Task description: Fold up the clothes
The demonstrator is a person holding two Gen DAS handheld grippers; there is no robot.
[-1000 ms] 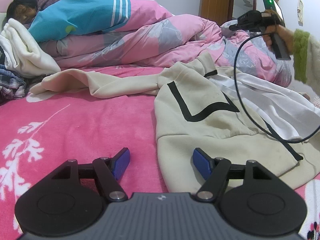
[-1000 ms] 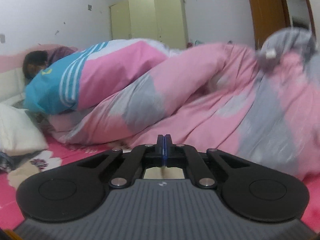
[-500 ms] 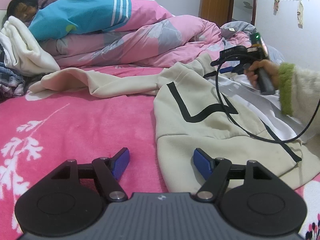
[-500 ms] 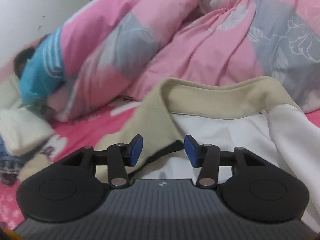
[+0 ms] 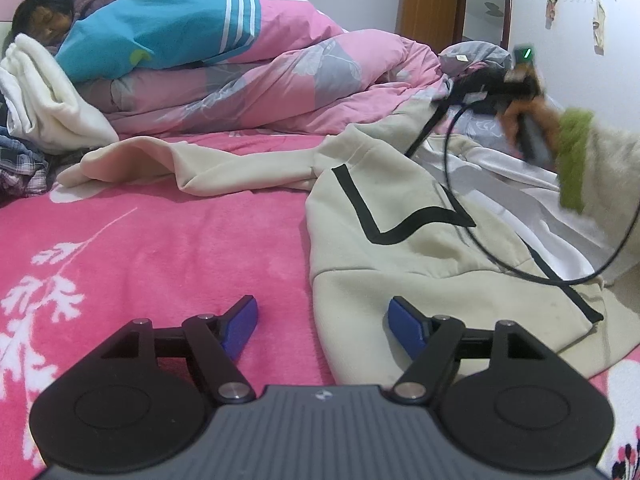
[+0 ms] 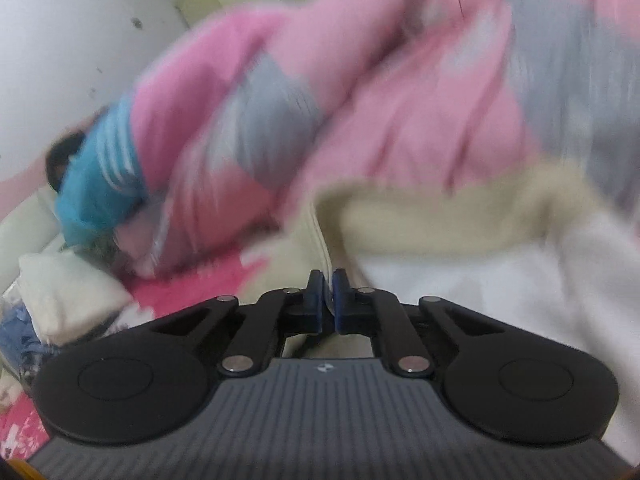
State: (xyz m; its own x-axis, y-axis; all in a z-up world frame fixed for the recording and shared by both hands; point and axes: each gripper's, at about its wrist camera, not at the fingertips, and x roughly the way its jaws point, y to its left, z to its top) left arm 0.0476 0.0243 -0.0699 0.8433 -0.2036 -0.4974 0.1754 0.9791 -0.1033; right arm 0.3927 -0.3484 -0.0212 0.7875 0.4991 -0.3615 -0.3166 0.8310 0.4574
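Sweatshirt (image 5: pixel 400 248) lies unfolded on bed (image 5: pixel 160 248), sleeve outstretched. Your right tool (image 6: pixel 327 300) pinches its collar edge; left tool (image 5: pixel 322 326) wide, empty, near hem. All folds remain.

Cream hoodie (image 5: pixel 400 264), black line trim, white lining exposed, spread unfolded on pink bedspread, sleeve stretched left.

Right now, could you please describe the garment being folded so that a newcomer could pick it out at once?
On the pink bedspread, in front of the pink and grey quilt, lies a cream sweatshirt with one sleeve stretched out to the left. Unlike the plain white folded blanket by the pillow end, it carries a bold black angular stripe across its body.
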